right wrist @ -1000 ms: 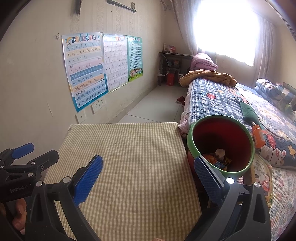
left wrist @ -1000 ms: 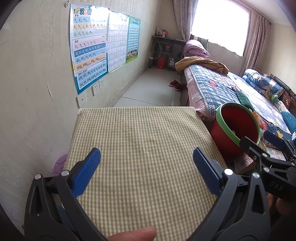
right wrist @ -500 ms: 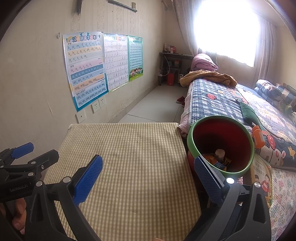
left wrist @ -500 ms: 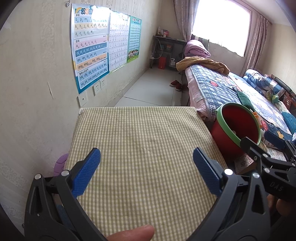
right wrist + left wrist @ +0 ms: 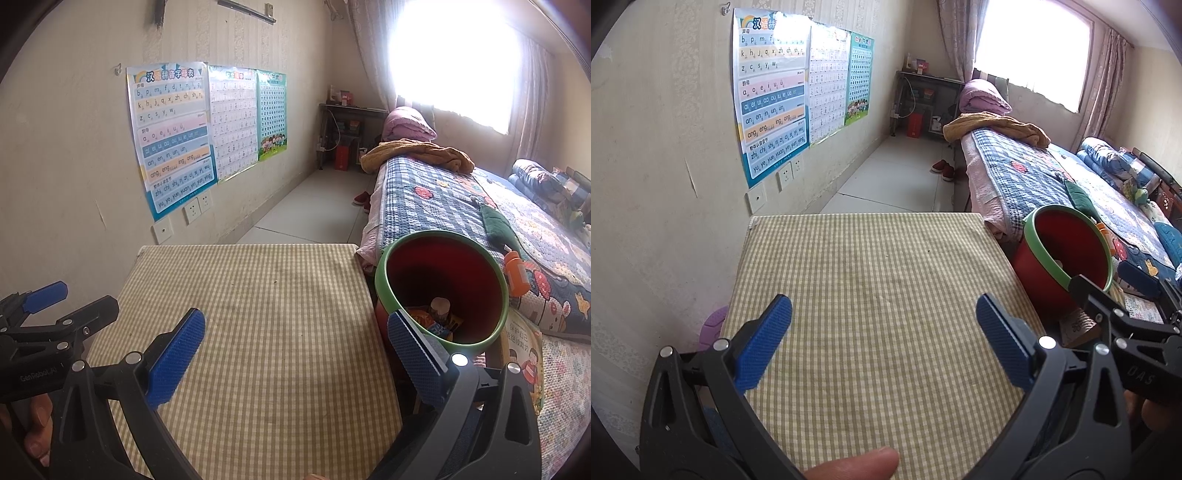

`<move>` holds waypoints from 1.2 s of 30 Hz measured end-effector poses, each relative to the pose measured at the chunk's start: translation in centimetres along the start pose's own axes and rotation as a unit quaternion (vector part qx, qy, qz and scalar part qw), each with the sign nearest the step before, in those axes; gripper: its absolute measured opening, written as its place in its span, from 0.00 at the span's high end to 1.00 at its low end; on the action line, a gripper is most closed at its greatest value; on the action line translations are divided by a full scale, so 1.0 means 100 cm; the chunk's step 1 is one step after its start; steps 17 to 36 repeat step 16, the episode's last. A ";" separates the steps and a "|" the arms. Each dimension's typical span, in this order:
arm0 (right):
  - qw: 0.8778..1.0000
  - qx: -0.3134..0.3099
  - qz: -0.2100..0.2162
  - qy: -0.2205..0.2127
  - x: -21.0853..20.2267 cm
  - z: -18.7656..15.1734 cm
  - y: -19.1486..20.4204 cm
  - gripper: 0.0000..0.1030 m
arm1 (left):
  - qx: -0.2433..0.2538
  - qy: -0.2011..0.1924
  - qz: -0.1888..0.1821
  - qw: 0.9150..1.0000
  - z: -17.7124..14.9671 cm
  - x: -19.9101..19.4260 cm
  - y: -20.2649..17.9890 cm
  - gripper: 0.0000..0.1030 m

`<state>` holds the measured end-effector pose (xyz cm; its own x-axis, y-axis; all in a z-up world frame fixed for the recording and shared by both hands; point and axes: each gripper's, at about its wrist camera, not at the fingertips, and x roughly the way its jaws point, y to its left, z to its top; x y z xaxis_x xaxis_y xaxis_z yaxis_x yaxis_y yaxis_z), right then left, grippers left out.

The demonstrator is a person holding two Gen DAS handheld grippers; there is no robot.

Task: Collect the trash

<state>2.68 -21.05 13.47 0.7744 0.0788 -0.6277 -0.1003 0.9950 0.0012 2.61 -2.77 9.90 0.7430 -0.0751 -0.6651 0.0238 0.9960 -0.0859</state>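
A red bin with a green rim (image 5: 441, 288) stands just off the right edge of the checked table (image 5: 258, 325). Inside it lies trash (image 5: 437, 317): a small bottle and colourful wrappers. The same bin (image 5: 1063, 254) shows at the right of the left wrist view. My left gripper (image 5: 884, 338) hangs open over the bare tabletop (image 5: 871, 295) with nothing between its blue pads. My right gripper (image 5: 295, 349) is open too, its right finger in front of the bin's near rim. The left gripper (image 5: 48, 306) also appears at the left edge of the right wrist view.
A wall with posters (image 5: 772, 92) runs along the left. A bed with a patchwork quilt (image 5: 480, 206) lies right of the bin, with an orange bottle (image 5: 515, 273) and a picture book (image 5: 524, 354) by it. A purple object (image 5: 713, 325) sits beside the table's left edge.
Both grippers have stayed open and almost still. The left wrist view has shifted very slightly.
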 end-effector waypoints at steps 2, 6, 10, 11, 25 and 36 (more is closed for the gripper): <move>1.000 -0.001 0.001 0.001 0.000 0.000 0.000 0.07 | 0.000 0.000 -0.001 1.000 0.000 0.000 0.000 0.05; 1.000 -0.003 0.001 0.001 0.000 0.000 0.000 0.07 | -0.002 -0.011 -0.004 1.000 0.000 -0.003 0.000 0.05; 1.000 -0.003 0.001 0.002 0.001 0.000 0.001 0.07 | -0.005 -0.010 -0.003 1.000 0.001 -0.002 0.002 0.05; 1.000 -0.003 0.001 0.001 0.001 0.000 0.001 0.07 | -0.006 -0.008 -0.005 1.000 0.001 -0.002 0.002 0.05; 1.000 -0.005 0.001 0.003 0.003 0.001 0.000 0.07 | -0.006 -0.006 0.002 1.000 0.001 0.000 0.000 0.05; 1.000 -0.005 0.001 0.003 0.003 0.001 0.000 0.07 | -0.006 -0.006 0.002 1.000 0.001 0.000 0.000 0.05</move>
